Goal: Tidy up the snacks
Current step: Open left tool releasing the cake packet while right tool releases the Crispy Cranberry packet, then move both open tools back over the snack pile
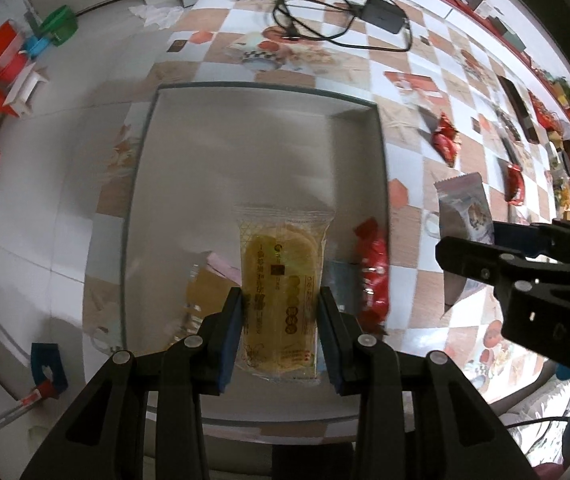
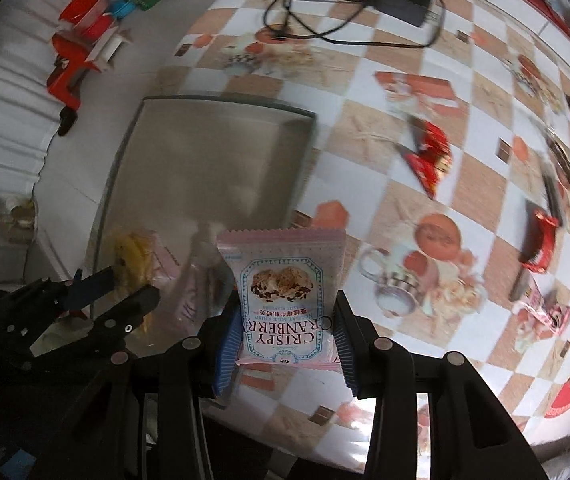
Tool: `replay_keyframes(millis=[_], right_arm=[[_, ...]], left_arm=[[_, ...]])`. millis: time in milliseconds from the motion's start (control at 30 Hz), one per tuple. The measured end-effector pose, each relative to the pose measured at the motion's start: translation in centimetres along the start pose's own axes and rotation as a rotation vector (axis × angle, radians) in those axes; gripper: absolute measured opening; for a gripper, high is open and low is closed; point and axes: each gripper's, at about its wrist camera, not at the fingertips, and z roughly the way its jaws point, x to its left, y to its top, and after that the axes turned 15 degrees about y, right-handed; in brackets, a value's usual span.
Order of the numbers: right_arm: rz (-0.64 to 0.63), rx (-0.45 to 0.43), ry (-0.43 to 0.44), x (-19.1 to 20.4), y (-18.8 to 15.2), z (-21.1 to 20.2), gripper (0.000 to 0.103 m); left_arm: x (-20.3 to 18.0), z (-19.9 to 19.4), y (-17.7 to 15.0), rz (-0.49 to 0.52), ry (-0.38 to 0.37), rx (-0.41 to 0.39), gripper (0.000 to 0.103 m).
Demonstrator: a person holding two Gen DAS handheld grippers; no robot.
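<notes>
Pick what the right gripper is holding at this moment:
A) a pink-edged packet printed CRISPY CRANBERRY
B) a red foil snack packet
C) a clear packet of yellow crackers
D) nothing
A: in the right wrist view the right gripper has its blue-padded fingers closed on the pink-edged CRISPY CRANBERRY packet, while the clear packet of yellow crackers sits in the left gripper above the grey rectangular tray.

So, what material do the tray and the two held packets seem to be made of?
Tray: probably metal, dull grey brushed sheen with a thin raised rim.
Yellow packet in the left gripper: clear glossy plastic film, biscuit visible inside.
Pink packet in the right gripper: printed matte-looking film, serrated top edge.
</notes>
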Motion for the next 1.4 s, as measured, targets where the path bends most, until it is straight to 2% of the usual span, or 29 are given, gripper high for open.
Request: replay_keyframes(millis=[500,867,967,1033,1233,1400], right_arm=[[-0.006,0.061,0.023,2.4,3.6,3.7,0.045],[-0.005,0.105,0.022,2.8,4.4,5.7,0.045],[-0.001,0.110,0.026,2.7,4.6,5.9,0.045],[-0.002,0.114,0.029,2.9,4.6,6.1,0.045],[0.003,0.123,0.036,2.9,4.7,6.2,0.046],[0.004,0.107,0.040,2.5,4.6,5.4,0.067]], left_arm=[[1.8,3.0,1.1,-0.023,0.021,0.064,0.039],[2.5,3.9,1.0,-0.024,0.028,0.090,0.041],[2.6,4.0,1.0,-0.023,0.031,0.088,0.049],[2.7,3.9,1.0,-0.024,0.037,0.083,0.059],[2.9,3.9,0.8,-0.022,0.040,0.077,0.073],[2.7,3.8,1.0,-0.025,0.048,0.077,0.078]])
